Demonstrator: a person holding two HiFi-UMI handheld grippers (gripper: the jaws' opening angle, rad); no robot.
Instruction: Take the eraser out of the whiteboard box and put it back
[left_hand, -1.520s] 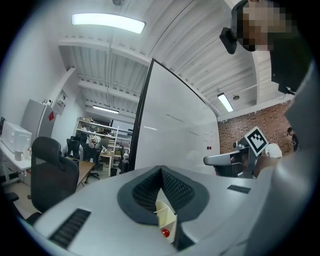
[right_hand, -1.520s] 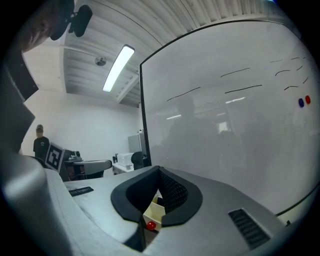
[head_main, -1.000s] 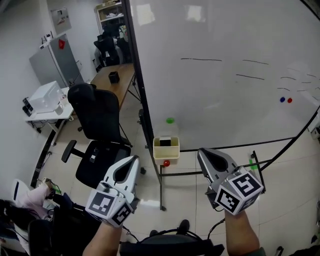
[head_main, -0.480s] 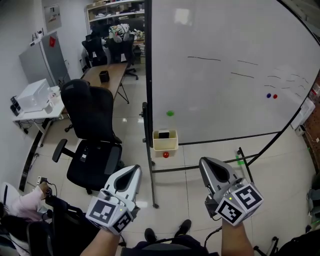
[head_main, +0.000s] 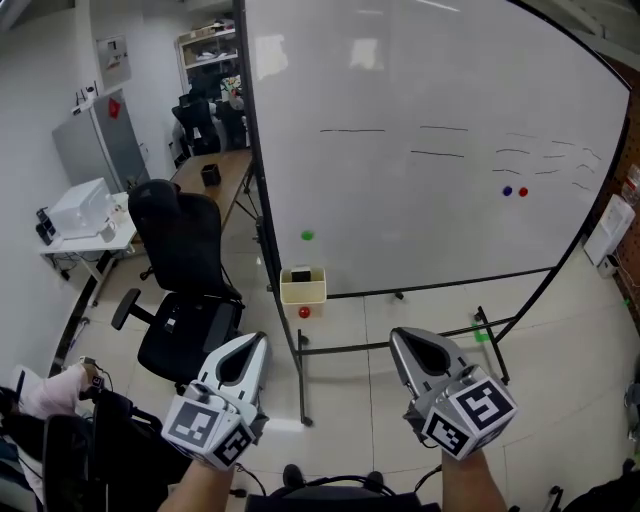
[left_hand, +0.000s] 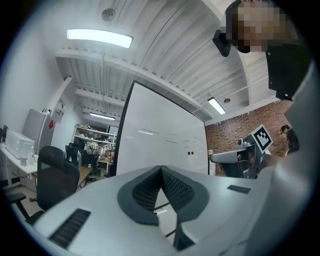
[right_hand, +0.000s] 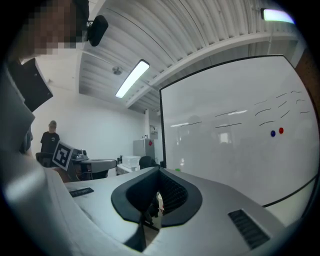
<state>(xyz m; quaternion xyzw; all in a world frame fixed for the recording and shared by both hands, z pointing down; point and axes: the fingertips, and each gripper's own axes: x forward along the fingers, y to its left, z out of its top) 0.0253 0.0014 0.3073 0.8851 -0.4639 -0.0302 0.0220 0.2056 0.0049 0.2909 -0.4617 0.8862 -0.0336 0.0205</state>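
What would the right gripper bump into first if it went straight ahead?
Probably the whiteboard, low down near the cream box that shows past the right gripper's shut jaws. Nothing seems to stand between, but depth is unclear.

Small pale cream box (head_main: 303, 291), open at the top, hung at the bottom left corner of the whiteboard (head_main: 420, 200). Set just inside the board's dark left edge, with its base about level with the bottom edge. Upright and square to the board, front wall plain and flat. Inside, a dark eraser (head_main: 300, 275), black or near black, standing in the middle of the box with its top showing just above the rim. Fully within the box, not sticking out past the side walls. Too small in the head view to tell whether leaning on a wall of the box or standing free.
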